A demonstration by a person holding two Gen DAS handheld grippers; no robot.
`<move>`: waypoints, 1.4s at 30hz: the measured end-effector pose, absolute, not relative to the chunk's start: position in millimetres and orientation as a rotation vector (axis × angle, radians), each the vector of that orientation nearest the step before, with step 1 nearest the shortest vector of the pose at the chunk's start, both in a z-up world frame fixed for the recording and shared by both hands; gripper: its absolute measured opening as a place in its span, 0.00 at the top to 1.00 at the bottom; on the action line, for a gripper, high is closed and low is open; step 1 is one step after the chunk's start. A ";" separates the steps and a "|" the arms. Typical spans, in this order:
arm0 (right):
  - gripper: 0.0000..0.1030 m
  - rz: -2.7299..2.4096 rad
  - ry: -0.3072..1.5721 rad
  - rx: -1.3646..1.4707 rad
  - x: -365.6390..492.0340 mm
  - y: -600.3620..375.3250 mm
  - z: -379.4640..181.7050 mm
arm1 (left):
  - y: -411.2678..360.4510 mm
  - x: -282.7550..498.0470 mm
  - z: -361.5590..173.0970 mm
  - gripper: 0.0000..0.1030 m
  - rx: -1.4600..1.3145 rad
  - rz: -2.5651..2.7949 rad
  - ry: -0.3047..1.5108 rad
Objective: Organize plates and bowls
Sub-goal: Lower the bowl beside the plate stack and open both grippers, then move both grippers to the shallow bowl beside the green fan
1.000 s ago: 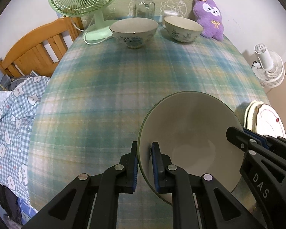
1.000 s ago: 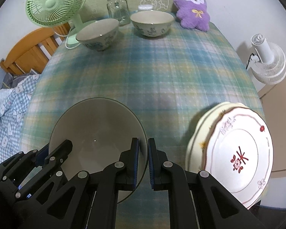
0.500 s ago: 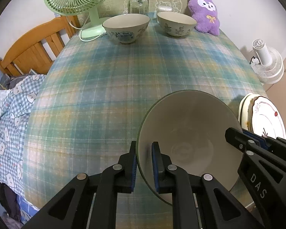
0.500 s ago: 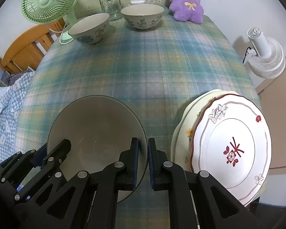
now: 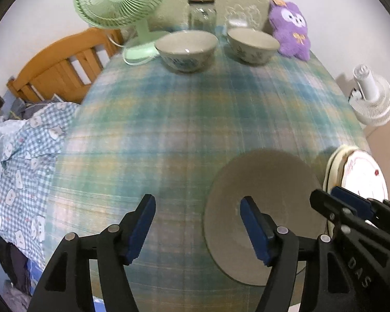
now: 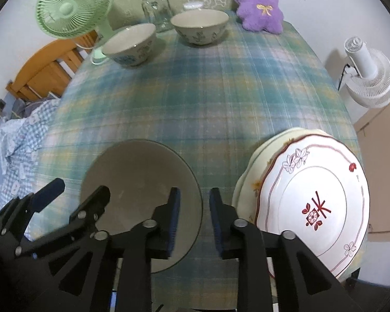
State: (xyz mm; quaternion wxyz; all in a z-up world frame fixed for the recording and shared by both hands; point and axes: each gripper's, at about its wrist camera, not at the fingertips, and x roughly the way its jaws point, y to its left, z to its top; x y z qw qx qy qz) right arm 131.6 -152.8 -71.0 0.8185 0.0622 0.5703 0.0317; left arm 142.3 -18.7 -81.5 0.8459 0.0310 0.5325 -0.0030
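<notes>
The left gripper (image 5: 197, 225) has its 2 black fingers with blue pads spread wide and opening further, straddling the left rim of the wide, plain grey-beige ceramic bowl (image 6: 132, 176) without pressing it; 1 pad hangs over the cloth, the other over the bowl's inside. The right gripper (image 6: 193, 215) is parting its jaws too, a narrower gap, with the bowl's right rim between the pads and neither pad clamped on it. That bowl sits on the blue-green plaid tablecloth (image 6: 221, 98) near the front edge.

From the left along the far edge stand a pale green table fan (image 6: 72, 5), a floral-patterned cream bowl (image 6: 130, 44), a clear glass jar (image 6: 156, 7) with a dark lid, a second floral cream bowl (image 6: 200, 26) and a purple plush toy (image 6: 260, 2). Just right of the grey bowl, at the front right corner, lies a stack of scalloped plates (image 6: 312, 202), the top 1 white with red trim and a red flower mark.
</notes>
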 end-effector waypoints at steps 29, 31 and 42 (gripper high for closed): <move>0.29 0.024 0.976 0.100 222.6 -138.2 26.9 | 29.1 227.3 10.5 0.04 0.067 0.018 0.913; 0.29 0.022 0.973 0.095 234.8 -133.4 27.2 | 32.7 239.4 11.2 0.04 0.075 0.013 0.903; 0.26 -0.018 0.951 0.093 301.2 -115.3 22.1 | 51.4 307.7 3.3 0.04 0.080 -0.016 0.896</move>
